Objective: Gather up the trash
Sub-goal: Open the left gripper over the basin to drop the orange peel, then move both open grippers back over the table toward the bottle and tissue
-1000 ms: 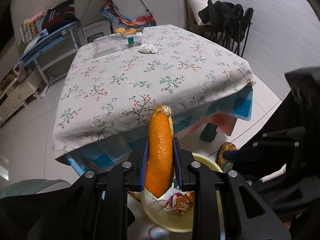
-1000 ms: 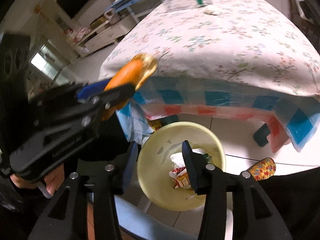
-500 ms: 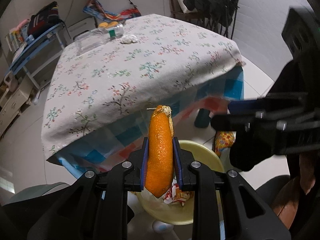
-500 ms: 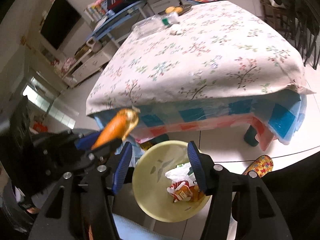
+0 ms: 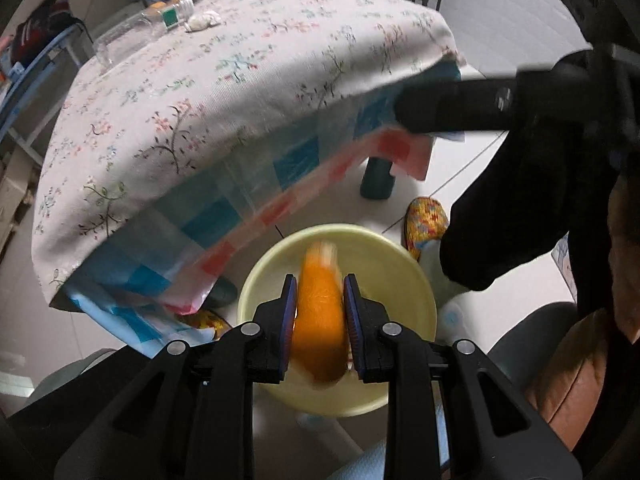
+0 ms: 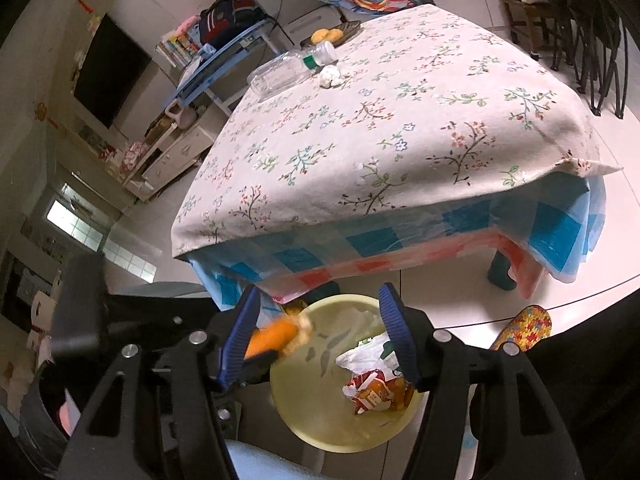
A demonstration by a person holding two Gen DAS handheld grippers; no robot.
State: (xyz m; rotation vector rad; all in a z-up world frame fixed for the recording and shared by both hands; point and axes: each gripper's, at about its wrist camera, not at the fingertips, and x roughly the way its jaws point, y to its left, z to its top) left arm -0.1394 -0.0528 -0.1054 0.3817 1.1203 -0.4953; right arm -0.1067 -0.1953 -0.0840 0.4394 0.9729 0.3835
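Left gripper (image 5: 320, 300) clamps a strip of orange peel (image 5: 320, 320) upright between its pads, directly above the yellow bin (image 5: 408, 272) on the floor beside the table (image 6: 400, 120). Right gripper (image 6: 320, 320) jaws are opening, nothing between them. Crumpled wrappers (image 6: 372, 384) lie in the bin. Plastic bottle (image 6: 288, 70) on tabletop.
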